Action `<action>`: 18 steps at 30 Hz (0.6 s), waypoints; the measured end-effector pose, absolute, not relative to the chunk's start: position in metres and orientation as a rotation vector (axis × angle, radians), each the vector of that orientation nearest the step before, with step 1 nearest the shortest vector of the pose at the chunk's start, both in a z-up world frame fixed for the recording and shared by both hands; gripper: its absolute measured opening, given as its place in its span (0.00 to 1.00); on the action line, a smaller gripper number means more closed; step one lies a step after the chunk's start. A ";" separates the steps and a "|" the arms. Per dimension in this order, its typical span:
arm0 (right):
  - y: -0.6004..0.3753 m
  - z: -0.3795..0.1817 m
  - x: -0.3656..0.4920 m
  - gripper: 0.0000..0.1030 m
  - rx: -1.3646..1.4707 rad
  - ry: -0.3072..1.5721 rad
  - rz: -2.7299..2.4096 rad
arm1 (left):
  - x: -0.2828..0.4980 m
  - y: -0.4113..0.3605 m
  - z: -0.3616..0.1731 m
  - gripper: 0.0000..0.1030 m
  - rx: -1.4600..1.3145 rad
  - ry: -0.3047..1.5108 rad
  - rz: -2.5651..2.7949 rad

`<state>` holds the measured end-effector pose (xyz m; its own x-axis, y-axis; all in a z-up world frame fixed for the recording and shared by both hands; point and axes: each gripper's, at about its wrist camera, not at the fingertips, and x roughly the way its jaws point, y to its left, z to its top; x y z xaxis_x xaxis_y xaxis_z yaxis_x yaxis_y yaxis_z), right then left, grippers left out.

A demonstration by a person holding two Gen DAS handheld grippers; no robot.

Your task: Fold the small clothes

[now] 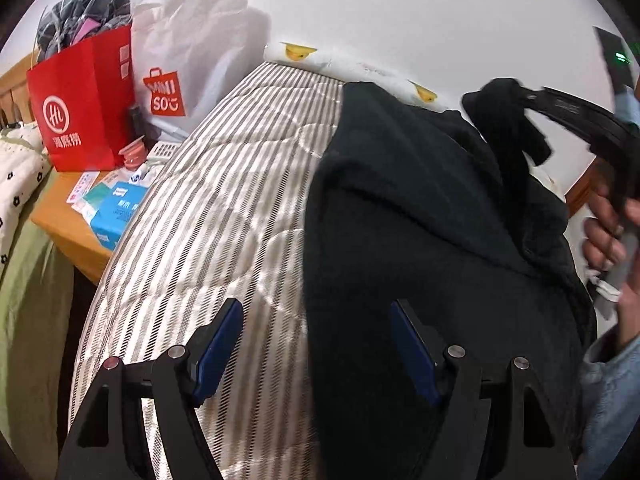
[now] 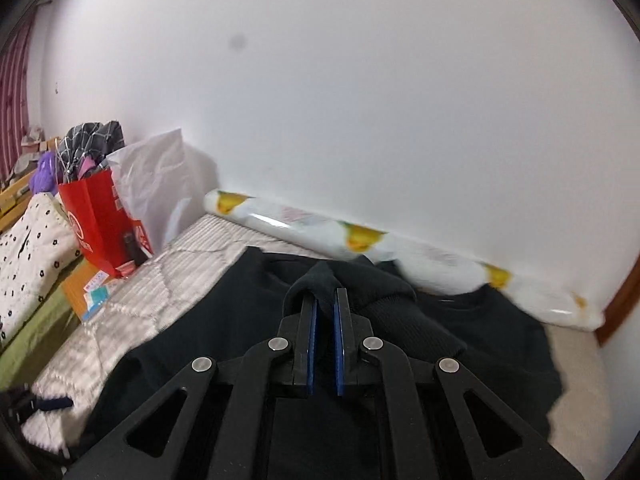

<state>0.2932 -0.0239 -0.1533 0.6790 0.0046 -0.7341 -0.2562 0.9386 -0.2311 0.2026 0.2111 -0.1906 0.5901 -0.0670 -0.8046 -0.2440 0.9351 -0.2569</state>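
Note:
A black sweater (image 1: 420,240) lies spread on the striped mattress (image 1: 208,208). My left gripper (image 1: 316,312) is open and empty, low over the sweater's left edge, one finger above the mattress and one above the cloth. My right gripper (image 2: 325,296) is shut on a fold of the black sweater (image 2: 240,320), a cuff or sleeve end, and holds it lifted above the garment. In the left wrist view the right gripper (image 1: 516,96) shows at the upper right with black cloth hanging from it.
A red paper bag (image 1: 84,108) and a white Miniso bag (image 1: 188,60) stand on a wooden bedside table (image 1: 68,224) with small boxes. A rolled duck-print pad (image 2: 360,240) lies along the white wall. A flowered quilt (image 2: 28,248) lies at the left.

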 end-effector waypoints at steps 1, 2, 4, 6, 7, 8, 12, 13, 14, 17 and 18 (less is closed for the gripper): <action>-0.020 -0.160 0.295 0.08 -0.319 0.825 0.148 | 0.203 0.213 -0.191 0.71 -0.362 0.940 0.106; -0.015 -0.168 0.298 0.09 -0.298 0.846 0.153 | 0.205 0.214 -0.192 0.71 -0.361 0.941 0.107; -0.009 -0.183 0.304 0.10 -0.263 0.893 0.181 | 0.208 0.215 -0.191 0.71 -0.357 0.942 0.111; -0.005 -0.200 0.305 0.11 -0.260 0.967 0.228 | 0.210 0.214 -0.188 0.71 -0.359 0.939 0.109; -0.002 -0.205 0.304 0.14 -0.266 1.002 0.254 | 0.212 0.212 -0.186 0.71 -0.358 0.936 0.103; -0.002 -0.209 0.301 0.21 -0.271 1.025 0.279 | 0.215 0.209 -0.183 0.71 -0.355 0.932 0.097; -0.029 -0.193 0.270 0.82 -0.247 0.991 0.325 | 0.226 0.195 -0.176 0.71 -0.345 0.924 0.065; -0.038 -0.187 0.262 0.85 -0.234 0.978 0.324 | 0.232 0.190 -0.175 0.71 -0.343 0.925 0.052; -0.052 -0.179 0.253 0.85 -0.213 0.972 0.323 | 0.238 0.185 -0.173 0.71 -0.340 0.927 0.043; -0.094 -0.158 0.229 0.85 -0.206 0.958 0.271 | 0.254 0.173 -0.165 0.71 -0.330 0.908 0.017; -0.112 -0.152 0.220 0.85 -0.217 0.944 0.240 | 0.259 0.168 -0.161 0.71 -0.322 0.896 0.009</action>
